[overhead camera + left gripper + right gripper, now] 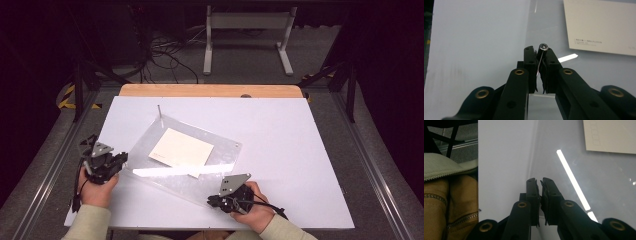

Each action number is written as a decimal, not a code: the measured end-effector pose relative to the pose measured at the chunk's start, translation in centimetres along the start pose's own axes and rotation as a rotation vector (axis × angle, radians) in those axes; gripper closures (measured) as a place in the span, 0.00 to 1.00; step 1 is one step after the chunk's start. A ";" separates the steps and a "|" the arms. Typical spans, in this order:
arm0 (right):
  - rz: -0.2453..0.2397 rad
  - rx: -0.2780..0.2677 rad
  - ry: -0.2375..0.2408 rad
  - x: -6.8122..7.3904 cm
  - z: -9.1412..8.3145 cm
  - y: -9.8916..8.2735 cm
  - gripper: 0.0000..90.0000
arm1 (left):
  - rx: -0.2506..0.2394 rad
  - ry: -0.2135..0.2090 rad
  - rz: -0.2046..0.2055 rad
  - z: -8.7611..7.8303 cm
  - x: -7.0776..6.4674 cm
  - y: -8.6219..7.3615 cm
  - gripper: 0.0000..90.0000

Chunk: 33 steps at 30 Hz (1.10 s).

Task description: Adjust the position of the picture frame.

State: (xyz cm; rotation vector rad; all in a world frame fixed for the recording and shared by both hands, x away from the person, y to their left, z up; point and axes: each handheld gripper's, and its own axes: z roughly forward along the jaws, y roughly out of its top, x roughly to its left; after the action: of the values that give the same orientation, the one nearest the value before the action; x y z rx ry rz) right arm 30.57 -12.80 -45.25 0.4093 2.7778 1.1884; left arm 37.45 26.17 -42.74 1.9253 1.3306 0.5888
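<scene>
My left gripper (539, 61) is clamped on a thin metal pin (541, 58) at the left edge of the clear plastic sleeve (220, 150), right gripper (540, 185) pinching the sleeve's near edge, cream card (181, 149) inside, on the white table (290, 150).

Overhead looks forward; tool cameras close, sharing sleeve (185, 160).

White table top (280, 145), wooden strip along far edge; clear plastic sleeve (220, 167) lies flat on it, left of centre.
</scene>
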 end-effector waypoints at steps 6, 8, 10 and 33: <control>0.013 -0.015 -0.024 0.3 0.0 -0.2 0.93 | -0.029 -0.015 0.021 3.5 -1.0 3.3 0.93; 0.016 -0.017 -0.031 0.5 0.0 -0.2 0.93 | -0.023 -0.022 0.022 4.8 -1.4 4.2 0.93; 0.017 -0.019 -0.042 0.6 0.0 -0.3 0.93 | -0.036 -0.025 0.024 5.8 -2.0 5.1 0.93; 0.133 -0.125 -0.095 -0.5 -2.5 0.1 0.82 | -0.120 -0.094 0.044 8.0 -4.2 7.0 0.76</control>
State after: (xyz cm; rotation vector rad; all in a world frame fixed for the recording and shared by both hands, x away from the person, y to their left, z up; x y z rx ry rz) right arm 30.58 -14.66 -43.46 0.6295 2.6148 1.3243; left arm 45.79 18.39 -42.40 1.8653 1.1711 0.5790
